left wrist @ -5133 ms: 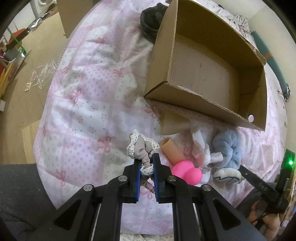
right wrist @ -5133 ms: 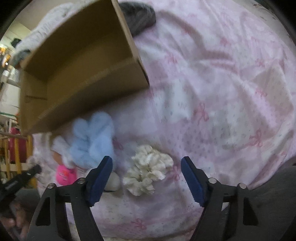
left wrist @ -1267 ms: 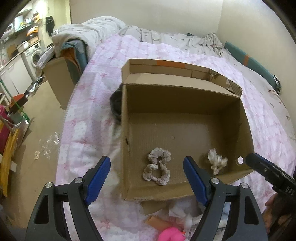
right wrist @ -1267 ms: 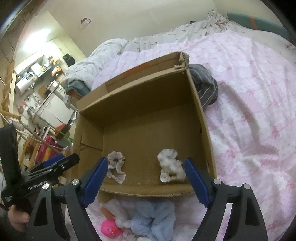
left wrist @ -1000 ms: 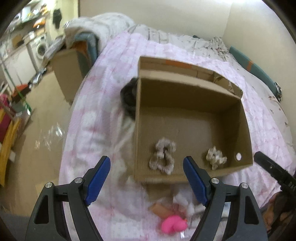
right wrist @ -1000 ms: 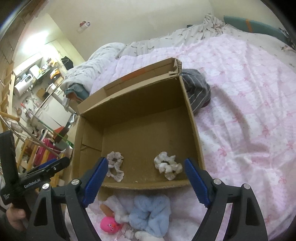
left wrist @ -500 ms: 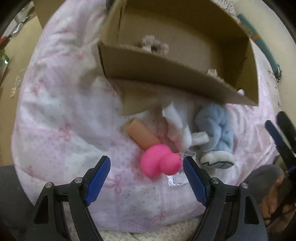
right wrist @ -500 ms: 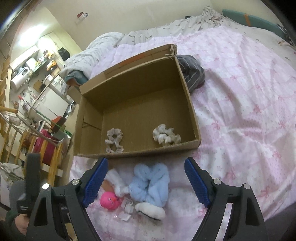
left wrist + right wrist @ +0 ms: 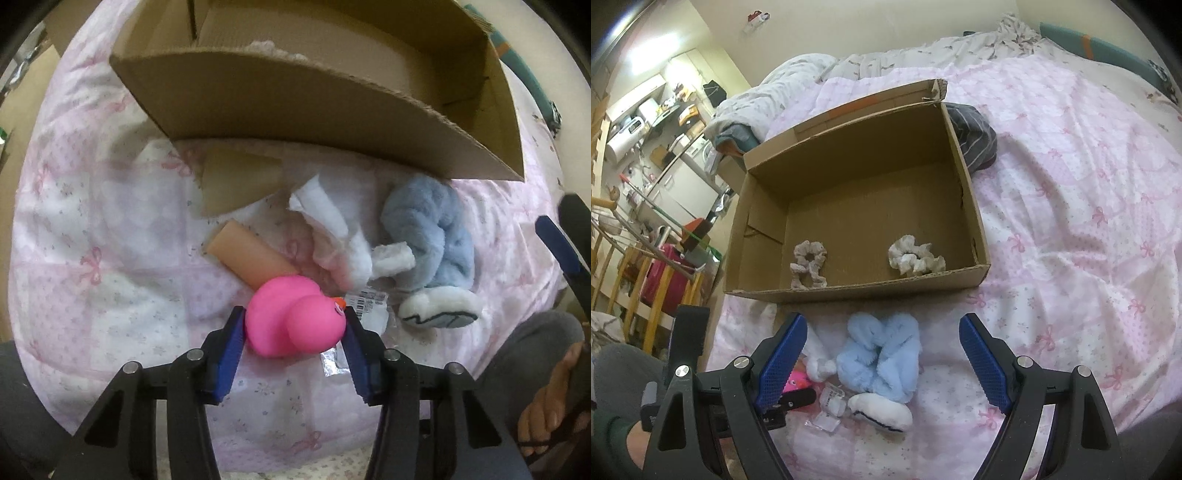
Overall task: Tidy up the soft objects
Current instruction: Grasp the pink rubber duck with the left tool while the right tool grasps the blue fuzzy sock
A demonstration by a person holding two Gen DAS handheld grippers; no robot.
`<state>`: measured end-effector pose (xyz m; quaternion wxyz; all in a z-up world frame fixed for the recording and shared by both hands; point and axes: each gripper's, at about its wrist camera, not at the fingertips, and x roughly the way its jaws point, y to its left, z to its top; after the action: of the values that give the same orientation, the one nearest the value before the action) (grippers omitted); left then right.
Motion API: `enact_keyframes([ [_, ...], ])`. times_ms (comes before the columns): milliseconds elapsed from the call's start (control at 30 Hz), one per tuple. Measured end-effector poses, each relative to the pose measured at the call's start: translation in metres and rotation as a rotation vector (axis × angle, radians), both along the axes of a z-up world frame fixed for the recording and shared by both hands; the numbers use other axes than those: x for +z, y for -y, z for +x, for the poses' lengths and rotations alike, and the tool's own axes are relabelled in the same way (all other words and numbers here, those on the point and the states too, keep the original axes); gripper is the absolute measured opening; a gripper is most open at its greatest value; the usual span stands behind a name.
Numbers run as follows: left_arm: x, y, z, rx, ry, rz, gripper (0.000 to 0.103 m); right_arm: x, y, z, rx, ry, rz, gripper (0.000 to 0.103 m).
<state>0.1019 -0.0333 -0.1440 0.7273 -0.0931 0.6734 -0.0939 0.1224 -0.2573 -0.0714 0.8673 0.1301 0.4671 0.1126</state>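
A pink rubber duck (image 9: 295,315) lies on the pink bedspread, and my left gripper (image 9: 293,325) has a pad against each side of it. Behind it lie a tan foam cylinder (image 9: 247,254), a white soft cloth (image 9: 340,236) and a fluffy blue plush (image 9: 432,229). The blue plush (image 9: 881,360) also shows in the right wrist view, under my open, empty right gripper (image 9: 879,354). The cardboard box (image 9: 975,221) behind holds a grey scrunchie (image 9: 809,264) and a cream scrunchie (image 9: 912,256).
A loose cardboard flap (image 9: 236,181) lies at the box's front wall. Clear plastic tags (image 9: 831,404) lie by the plush. A dark striped garment (image 9: 975,136) sits behind the box. The bed's left edge drops to a cluttered floor (image 9: 657,236). A bare foot (image 9: 546,417) is at the lower right.
My left gripper has dropped from above the box to the bed and narrowed from wide open onto the pink duck. My right gripper has drawn back from the box and stays open.
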Motion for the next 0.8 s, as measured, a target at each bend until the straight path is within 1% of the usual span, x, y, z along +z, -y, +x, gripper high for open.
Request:
enact_keyframes([
  [67, 0.007, 0.0, -0.002, -0.018, 0.005, 0.014, 0.047, -0.001, 0.0, 0.001, -0.002, -0.003, 0.004, 0.09],
  [167, 0.02, -0.006, -0.001, -0.009, 0.018, -0.011, 0.047, -0.001, 0.0, 0.002, -0.003, -0.006, 0.003, 0.09],
  [267, 0.044, -0.018, -0.003, -0.002, 0.061, 0.027, 0.047, -0.001, 0.002, 0.002, -0.008, -0.009, 0.007, 0.09],
  [400, 0.075, -0.04, 0.005, 0.031, 0.111, 0.076, 0.047, -0.003, 0.005, 0.003, -0.023, -0.02, 0.018, 0.09],
  [467, 0.083, -0.049, 0.008, 0.026, 0.15, 0.097, 0.047, -0.005, 0.005, 0.004, -0.031, -0.028, 0.013, 0.09],
  [533, 0.082, -0.058, 0.003, 0.04, 0.172, 0.118, 0.047, -0.01, 0.004, 0.006, -0.041, -0.047, -0.014, 0.09],
  [600, 0.075, -0.066, 0.001, 0.066, 0.173, 0.134, 0.047, -0.017, 0.001, 0.008, -0.042, -0.08, -0.047, 0.09],
  [667, 0.072, -0.069, -0.002, 0.093, 0.194, 0.17, 0.047, -0.027, -0.005, 0.01, -0.02, -0.12, -0.079, 0.09],
  [700, 0.072, -0.072, -0.002, 0.102, 0.202, 0.173, 0.047, -0.033, -0.009, 0.011, 0.001, -0.145, -0.092, 0.09],
  [800, 0.074, -0.072, 0.0, 0.118, 0.21, 0.121, 0.047, -0.054, -0.025, 0.013, 0.08, -0.239, -0.108, 0.09],
])
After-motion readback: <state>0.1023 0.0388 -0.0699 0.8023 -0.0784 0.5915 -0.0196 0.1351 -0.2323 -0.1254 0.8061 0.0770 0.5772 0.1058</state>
